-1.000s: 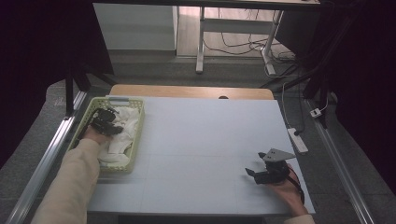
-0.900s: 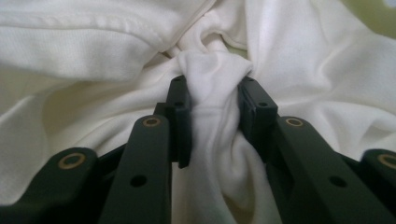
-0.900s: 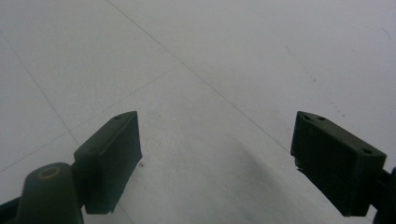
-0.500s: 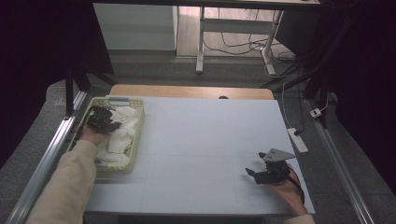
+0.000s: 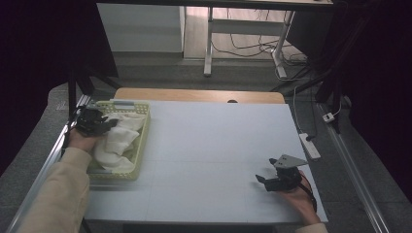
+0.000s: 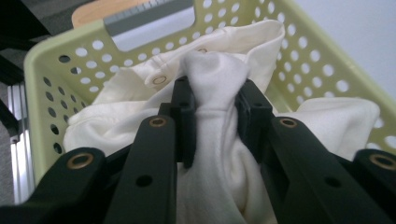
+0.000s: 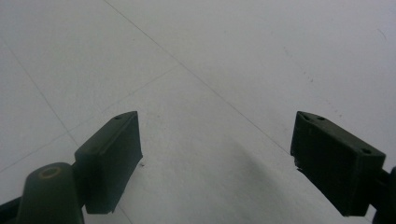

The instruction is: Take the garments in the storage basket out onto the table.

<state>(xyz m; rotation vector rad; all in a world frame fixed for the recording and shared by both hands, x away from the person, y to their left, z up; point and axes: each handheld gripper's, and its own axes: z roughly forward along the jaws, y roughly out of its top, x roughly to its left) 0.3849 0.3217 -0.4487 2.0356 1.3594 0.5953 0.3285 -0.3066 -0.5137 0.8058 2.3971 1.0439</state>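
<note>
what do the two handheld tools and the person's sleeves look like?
Both tools are black. The left tool has flat angular links with brass-coloured pivot pins and blocky pads. The right tool has plain rectangular pads and carries a grey three-cornered plate on top. A dark band sits at the right wrist. The sleeve on the left arm is light beige.

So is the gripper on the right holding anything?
No, the right gripper has its jaws wide apart over the bare white table.

Black jaws (image 6: 212,121) with brass-ringed rivet holes are seen mid-frame; a beige sleeve (image 5: 58,194) lower left; a grey three-cornered plate (image 5: 290,161) lower right.
</note>
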